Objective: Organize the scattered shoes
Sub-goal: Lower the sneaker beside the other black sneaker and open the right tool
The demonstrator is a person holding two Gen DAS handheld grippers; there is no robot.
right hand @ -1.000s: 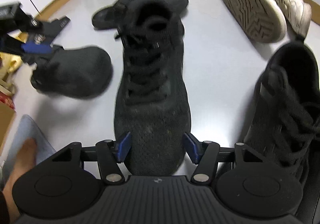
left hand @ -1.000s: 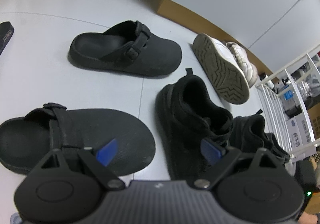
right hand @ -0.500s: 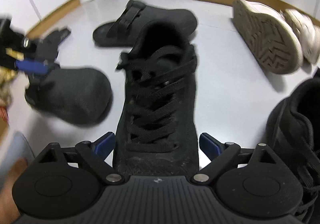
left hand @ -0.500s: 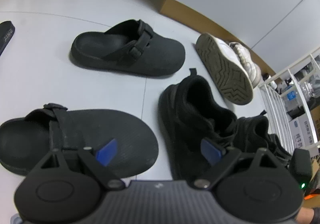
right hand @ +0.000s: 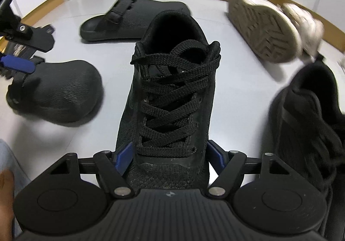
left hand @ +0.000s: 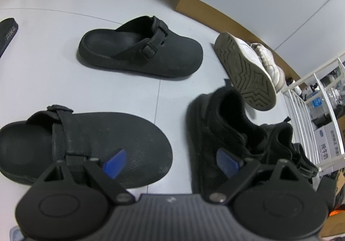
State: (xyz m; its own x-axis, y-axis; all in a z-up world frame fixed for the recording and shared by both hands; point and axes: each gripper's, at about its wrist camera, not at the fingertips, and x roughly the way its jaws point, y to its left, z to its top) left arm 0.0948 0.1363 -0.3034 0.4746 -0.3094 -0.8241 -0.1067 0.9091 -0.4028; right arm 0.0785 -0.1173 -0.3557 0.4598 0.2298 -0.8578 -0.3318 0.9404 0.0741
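Since a second ago the right gripper (right hand: 169, 154) has slid further over the black laced sneaker (right hand: 172, 98), from the toe cap to the lowest eyelets, and its jaws, after widening, are closing now. Its blue pads (right hand: 124, 155) flank the forefoot on both sides; whether they press yet I cannot tell, the right one seeming just apart from the knit.

That sneaker lies straight ahead of the jaws, toe near and heel far, so its long axis runs along the gripper's own line and the pads cross its width. The right hand is plainly nearer; a squeeze here should be enough to lift it.

Left gripper (left hand: 170, 161) has not shifted: jaws wide, holding nothing, hovering above the near black clog (left hand: 86, 144) on the left and the sneaker on the right. A second clog (left hand: 140, 51) sits farther off, a white sneaker (left hand: 245, 72) lies tipped on its side at far right, and the sneaker's mate (right hand: 312, 116) stands close on the right.

Pale glossy floor (left hand: 43, 68), with a wooden skirting (left hand: 237, 16) and a white rack (left hand: 301, 107) beyond.
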